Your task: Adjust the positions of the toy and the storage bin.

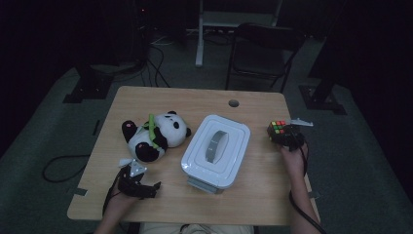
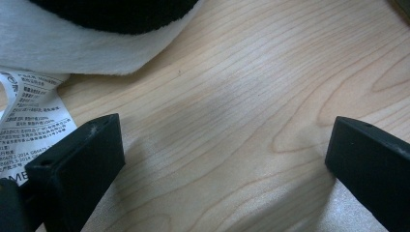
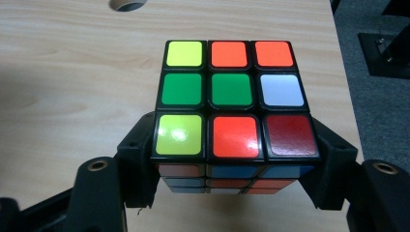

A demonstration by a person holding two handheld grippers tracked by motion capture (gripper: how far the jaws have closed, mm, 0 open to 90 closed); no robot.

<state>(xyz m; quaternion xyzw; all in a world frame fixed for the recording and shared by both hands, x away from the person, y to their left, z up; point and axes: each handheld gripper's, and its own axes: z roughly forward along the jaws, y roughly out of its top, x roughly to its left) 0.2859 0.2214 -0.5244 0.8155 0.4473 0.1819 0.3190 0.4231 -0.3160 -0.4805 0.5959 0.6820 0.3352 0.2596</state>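
A scrambled puzzle cube (image 3: 232,96) sits between the two black jaws of my right gripper (image 3: 232,174), which press on its left and right sides. In the high view the same cube (image 1: 278,128) is held above the table's right edge by the right gripper (image 1: 285,136). My left gripper (image 1: 141,185) rests near the front left of the table, just below a plush panda (image 1: 155,134). In the left gripper view its jaws stand wide apart over bare wood, with the panda's white fur (image 2: 72,53) and its printed label (image 2: 34,125) at the upper left.
A white lidded box (image 1: 215,151) with a grey handle stands in the middle of the wooden table (image 1: 253,195). A cable hole (image 1: 234,103) is near the far edge. A dark chair (image 1: 263,53) stands beyond the table.
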